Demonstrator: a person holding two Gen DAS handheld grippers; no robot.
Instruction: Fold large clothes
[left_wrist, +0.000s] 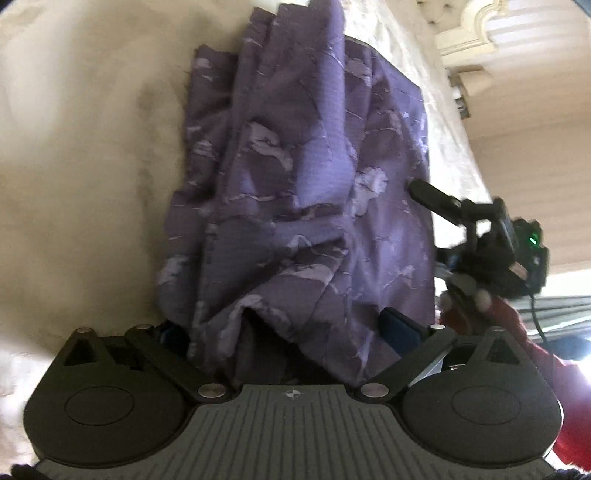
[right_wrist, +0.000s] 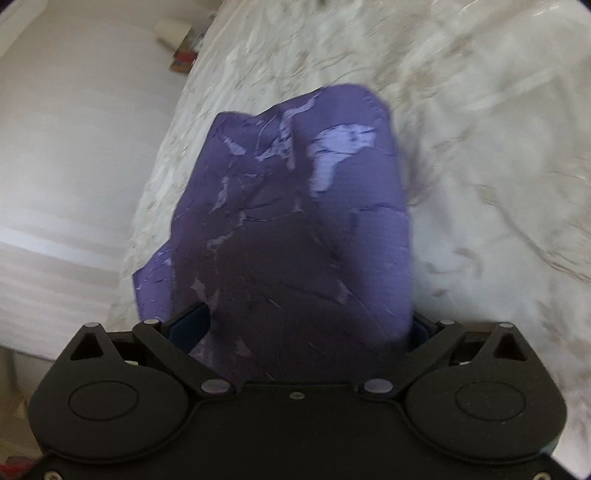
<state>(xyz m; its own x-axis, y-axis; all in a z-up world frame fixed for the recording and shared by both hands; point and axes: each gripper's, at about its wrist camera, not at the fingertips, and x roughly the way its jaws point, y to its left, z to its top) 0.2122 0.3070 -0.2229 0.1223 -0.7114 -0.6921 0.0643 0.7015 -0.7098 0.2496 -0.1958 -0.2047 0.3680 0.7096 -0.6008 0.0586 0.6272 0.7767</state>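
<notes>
A purple patterned garment (left_wrist: 295, 177) hangs bunched in folds in front of the left wrist camera, over a cream bed. My left gripper (left_wrist: 291, 332) has cloth draped between and over its blue fingers (left_wrist: 400, 328), which stand far apart. The right gripper (left_wrist: 417, 186) shows at the garment's right edge, its finger on the cloth. In the right wrist view the same garment (right_wrist: 295, 221) fills the space between the fingers of my right gripper (right_wrist: 306, 332) and hides their tips.
A cream bedspread (right_wrist: 480, 147) with a faint floral pattern lies below. A white wall is at left with small boxes (right_wrist: 181, 48) on the floor by the bed. The person's red sleeve (left_wrist: 517, 332) is at right.
</notes>
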